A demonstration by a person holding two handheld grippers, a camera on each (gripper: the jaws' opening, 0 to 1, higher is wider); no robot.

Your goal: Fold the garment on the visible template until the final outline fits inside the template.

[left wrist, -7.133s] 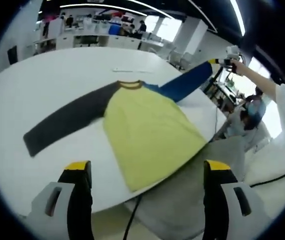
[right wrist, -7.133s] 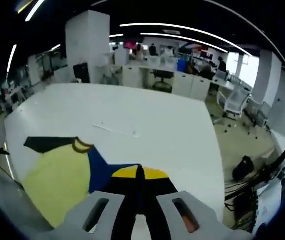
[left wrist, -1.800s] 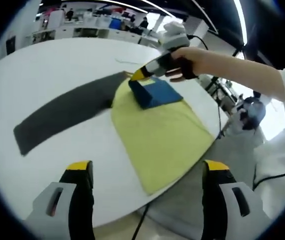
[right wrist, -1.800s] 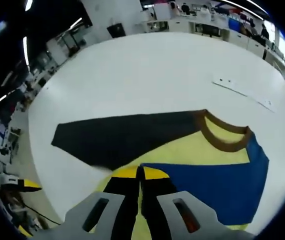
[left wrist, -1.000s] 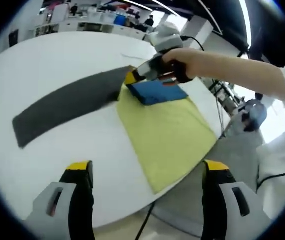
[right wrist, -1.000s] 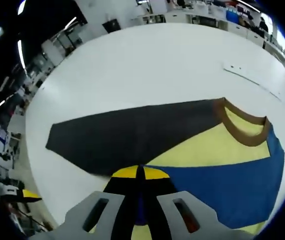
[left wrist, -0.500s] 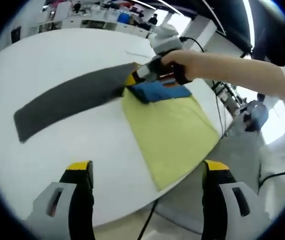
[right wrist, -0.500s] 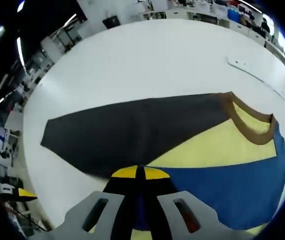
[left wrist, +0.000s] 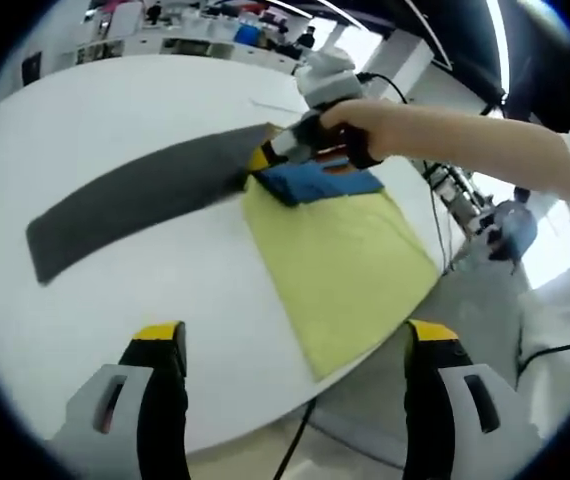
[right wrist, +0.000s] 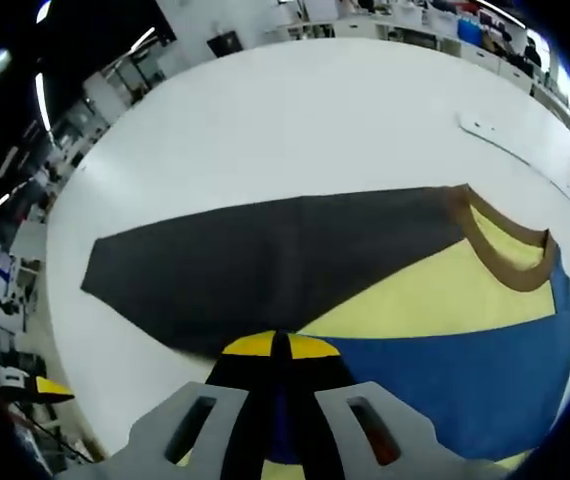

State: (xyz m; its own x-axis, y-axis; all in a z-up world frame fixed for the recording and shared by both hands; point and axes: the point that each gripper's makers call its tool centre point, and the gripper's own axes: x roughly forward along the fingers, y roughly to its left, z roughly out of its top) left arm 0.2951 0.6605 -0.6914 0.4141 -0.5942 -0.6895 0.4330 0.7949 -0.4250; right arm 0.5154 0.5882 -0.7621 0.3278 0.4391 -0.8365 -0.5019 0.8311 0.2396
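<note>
A long-sleeved shirt lies flat on the white round table [left wrist: 85, 110]. Its yellow body [left wrist: 340, 265] reaches the table's near edge, and the dark grey sleeve [left wrist: 135, 195] stretches out to the left. The blue sleeve [left wrist: 315, 183] is folded across the chest. My right gripper [left wrist: 263, 158], held by a hand, is shut on the blue sleeve's end near the grey shoulder. In the right gripper view, blue cloth [right wrist: 445, 380] runs into the shut right gripper [right wrist: 280, 347], with the grey sleeve [right wrist: 265, 265] and brown collar [right wrist: 500, 255] beyond. My left gripper [left wrist: 293, 338] hovers open before the table edge.
A thin white strip [right wrist: 510, 150] lies on the table beyond the collar. The person's arm and white sleeve [left wrist: 565, 190] reach in from the right. Grey floor [left wrist: 445, 300] and cables lie past the table's edge. Office desks stand far behind.
Over the last second the right gripper carried the blue sleeve's end a little further toward the grey shoulder. The left gripper stayed open and still.
</note>
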